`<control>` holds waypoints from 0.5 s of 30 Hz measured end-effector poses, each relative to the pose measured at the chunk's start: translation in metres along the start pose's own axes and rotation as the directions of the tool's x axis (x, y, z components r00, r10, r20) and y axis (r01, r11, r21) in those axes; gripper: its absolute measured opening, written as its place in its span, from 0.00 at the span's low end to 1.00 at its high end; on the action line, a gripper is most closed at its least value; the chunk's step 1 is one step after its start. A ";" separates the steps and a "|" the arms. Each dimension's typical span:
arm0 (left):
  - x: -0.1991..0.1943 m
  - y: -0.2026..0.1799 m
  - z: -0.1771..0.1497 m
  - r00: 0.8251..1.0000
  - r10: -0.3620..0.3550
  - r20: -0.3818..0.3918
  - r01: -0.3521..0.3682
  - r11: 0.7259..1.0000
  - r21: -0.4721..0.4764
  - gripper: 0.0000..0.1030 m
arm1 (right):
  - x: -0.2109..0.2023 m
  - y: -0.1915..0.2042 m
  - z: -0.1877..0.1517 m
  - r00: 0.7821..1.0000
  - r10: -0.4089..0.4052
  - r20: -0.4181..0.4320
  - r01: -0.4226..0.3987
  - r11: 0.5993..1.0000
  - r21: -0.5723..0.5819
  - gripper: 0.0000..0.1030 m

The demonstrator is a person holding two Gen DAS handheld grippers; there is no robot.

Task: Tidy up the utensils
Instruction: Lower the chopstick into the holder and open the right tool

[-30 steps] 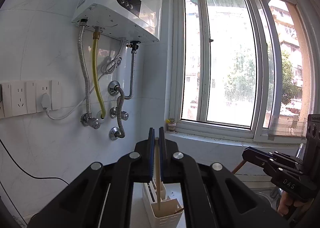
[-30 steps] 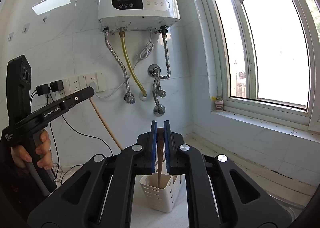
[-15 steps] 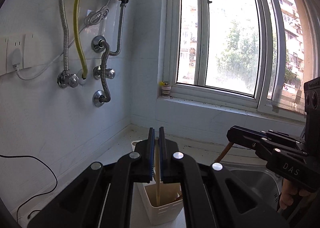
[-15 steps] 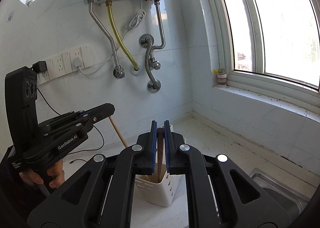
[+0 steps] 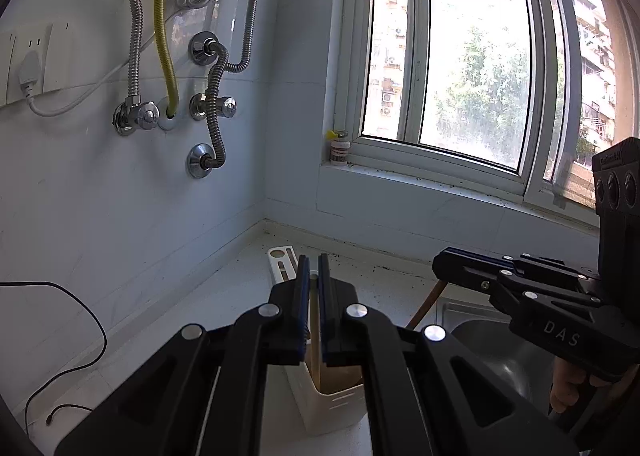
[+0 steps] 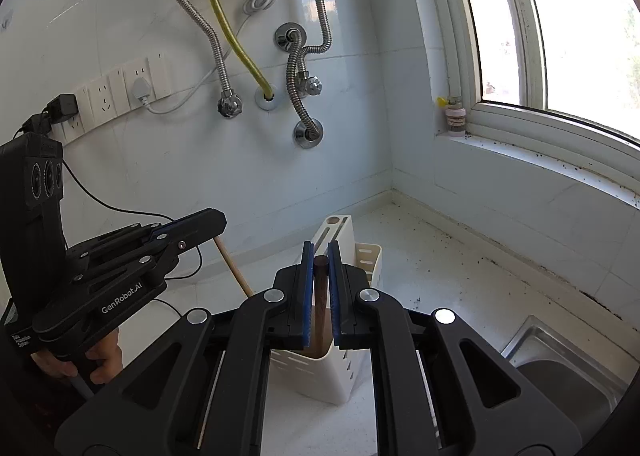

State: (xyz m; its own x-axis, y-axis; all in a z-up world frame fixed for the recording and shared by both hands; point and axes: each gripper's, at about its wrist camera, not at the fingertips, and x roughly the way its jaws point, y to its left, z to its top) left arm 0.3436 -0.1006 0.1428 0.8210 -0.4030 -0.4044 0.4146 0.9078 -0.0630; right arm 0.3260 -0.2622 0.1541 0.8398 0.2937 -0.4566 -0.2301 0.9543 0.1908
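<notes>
A white slotted utensil holder (image 5: 328, 400) (image 6: 340, 372) stands on the white counter near the sink. My left gripper (image 5: 313, 276) is shut on a light wooden utensil handle (image 5: 315, 336) whose lower end reaches down into the holder. My right gripper (image 6: 320, 260) is shut on a dark brown wooden handle (image 6: 319, 308) that also goes down into the holder. Each gripper shows in the other's view: the right one (image 5: 448, 260) with its brown handle (image 5: 426, 304), the left one (image 6: 212, 220) with its light handle (image 6: 234, 270). The utensils' working ends are hidden.
A steel sink (image 6: 568, 360) (image 5: 496, 340) lies right of the holder. Behind stand a tiled wall with hoses and valves (image 6: 300, 68), sockets and a black cable (image 5: 76, 296), and a window sill with a small bottle (image 6: 455, 118).
Both grippers have moved down toward the counter with their utensils, and the handles have sunk deeper into the white holder. The water heater has slid up out of view.
</notes>
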 end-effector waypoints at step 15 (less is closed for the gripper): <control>-0.032 0.014 0.007 0.994 0.092 0.062 -0.090 0.995 -0.029 0.29 | -0.017 -0.008 0.003 0.999 -0.027 0.034 0.026 1.000 0.011 0.20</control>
State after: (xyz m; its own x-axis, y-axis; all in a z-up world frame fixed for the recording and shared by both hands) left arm 0.3257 -0.0755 0.1609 0.8785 -0.3242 -0.3510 0.3270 0.9435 -0.0529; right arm 0.3154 -0.2753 0.1630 0.8617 0.2663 -0.4320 -0.2024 0.9609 0.1887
